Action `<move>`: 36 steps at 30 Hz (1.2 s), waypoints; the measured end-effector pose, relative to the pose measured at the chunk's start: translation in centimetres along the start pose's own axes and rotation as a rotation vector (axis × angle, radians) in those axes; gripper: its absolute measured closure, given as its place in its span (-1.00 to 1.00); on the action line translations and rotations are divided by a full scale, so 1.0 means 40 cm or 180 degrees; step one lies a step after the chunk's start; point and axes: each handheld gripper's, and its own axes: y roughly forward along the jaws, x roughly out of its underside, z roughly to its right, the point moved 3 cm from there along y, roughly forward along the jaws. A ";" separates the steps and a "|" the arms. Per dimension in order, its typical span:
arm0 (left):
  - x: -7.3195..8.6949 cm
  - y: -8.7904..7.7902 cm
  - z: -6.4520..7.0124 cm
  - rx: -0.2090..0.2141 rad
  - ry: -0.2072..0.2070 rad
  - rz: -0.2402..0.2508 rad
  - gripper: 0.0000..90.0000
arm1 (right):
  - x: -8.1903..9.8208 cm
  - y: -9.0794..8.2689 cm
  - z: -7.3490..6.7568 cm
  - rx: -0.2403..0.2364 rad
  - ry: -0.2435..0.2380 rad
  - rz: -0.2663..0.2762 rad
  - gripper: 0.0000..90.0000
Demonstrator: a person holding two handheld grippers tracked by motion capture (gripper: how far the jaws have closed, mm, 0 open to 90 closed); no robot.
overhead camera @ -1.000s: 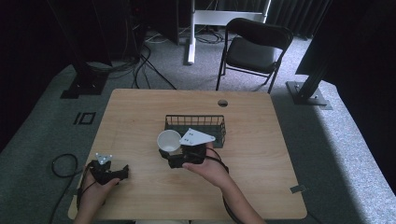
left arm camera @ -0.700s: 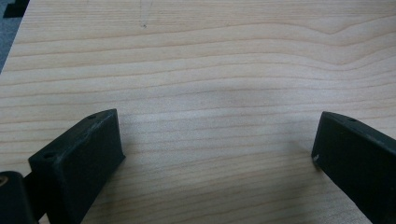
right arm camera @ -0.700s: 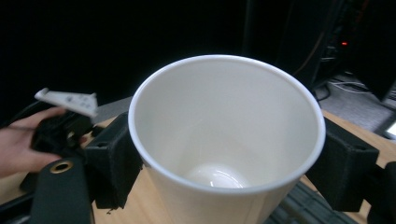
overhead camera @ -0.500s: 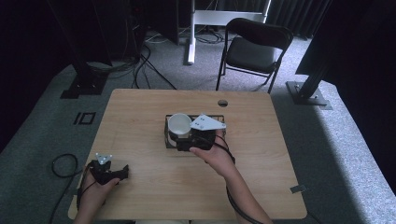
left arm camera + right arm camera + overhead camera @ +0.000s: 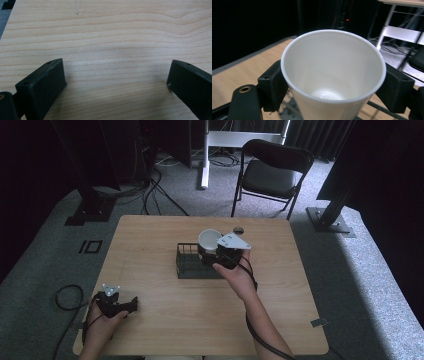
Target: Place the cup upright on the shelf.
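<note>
A white paper cup (image 5: 210,239) is held upright and raised over the far part of a black wire basket (image 5: 192,264) in the middle of the table. My right gripper (image 5: 210,248) is shut on the cup. In the right gripper view the cup (image 5: 332,75) is empty, the right gripper (image 5: 332,86) clamps both its sides, and the basket's wires (image 5: 384,110) run beneath. My left gripper (image 5: 129,306) rests near the table's front left corner. In the left gripper view the left gripper (image 5: 115,80) is open, with bare wood between its jaws.
The wooden table (image 5: 150,235) has a small round hole (image 5: 239,229) near its far edge. A black chair (image 5: 270,172) stands beyond the table, with cables on the floor at the left. A cable (image 5: 67,297) trails from my left gripper.
My right gripper has carried the cup up and to the right, from the basket's near left side to above the basket. The left gripper has stayed put.
</note>
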 end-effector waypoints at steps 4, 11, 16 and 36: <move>0.000 0.000 0.000 -0.0001 0.0001 0.0001 -0.95 | 0.017 0.020 0.025 0.0154 0.0008 -0.0090 -0.56; 0.000 0.000 0.000 0.0001 0.0002 -0.0001 -0.95 | 0.051 0.050 0.062 0.0316 0.0076 -0.0166 -0.56; 0.000 0.000 0.000 -0.0001 -0.0001 0.0000 -0.95 | 0.079 0.067 0.077 0.0368 0.0116 -0.0254 -0.56; 0.000 0.000 0.000 0.0000 -0.0001 0.0000 -0.95 | 0.155 0.103 0.097 0.0373 0.0218 -0.0412 -0.56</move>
